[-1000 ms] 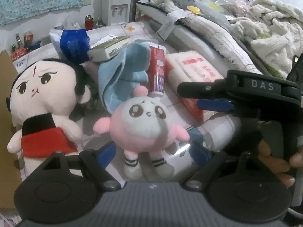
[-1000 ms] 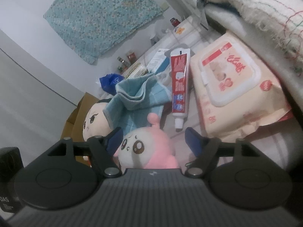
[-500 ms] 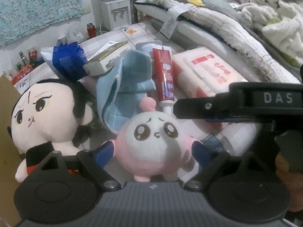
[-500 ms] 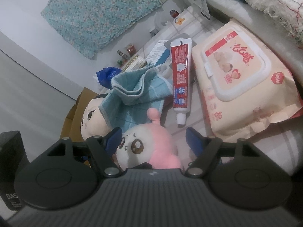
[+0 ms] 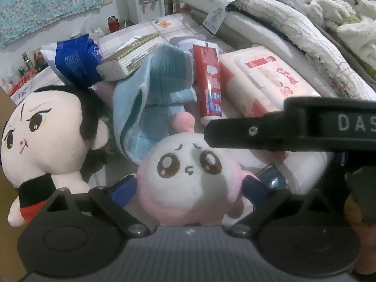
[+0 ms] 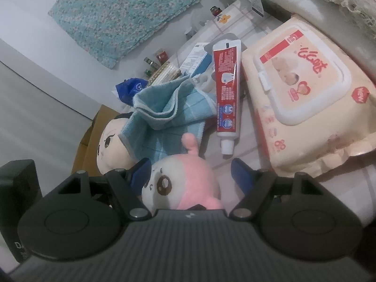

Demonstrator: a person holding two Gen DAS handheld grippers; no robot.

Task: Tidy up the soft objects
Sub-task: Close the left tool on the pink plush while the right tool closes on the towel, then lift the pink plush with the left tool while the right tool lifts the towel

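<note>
A round pink and white plush (image 5: 185,178) sits between the blue pads of my left gripper (image 5: 190,188), whose jaws stand wide on either side of it. The same plush (image 6: 185,183) also lies between the open jaws of my right gripper (image 6: 190,174), seen from above. A black-haired doll plush (image 5: 44,138) lies to its left, also in the right wrist view (image 6: 112,148). A light blue towel (image 5: 150,101) lies crumpled behind the pink plush, also in the right wrist view (image 6: 169,112). The right gripper's black body (image 5: 293,127) crosses the left wrist view.
A red toothpaste tube (image 6: 226,91), a pack of wet wipes (image 6: 303,89), a blue packet (image 5: 75,61) and a boxed item (image 5: 131,56) lie on the tiled surface (image 5: 164,28). Folded blankets (image 5: 305,23) are piled at the right. A cardboard box (image 6: 91,136) stands at the left.
My left gripper has moved forward, so the pink plush now sits between its pads. My right gripper has come closer over the plush.
</note>
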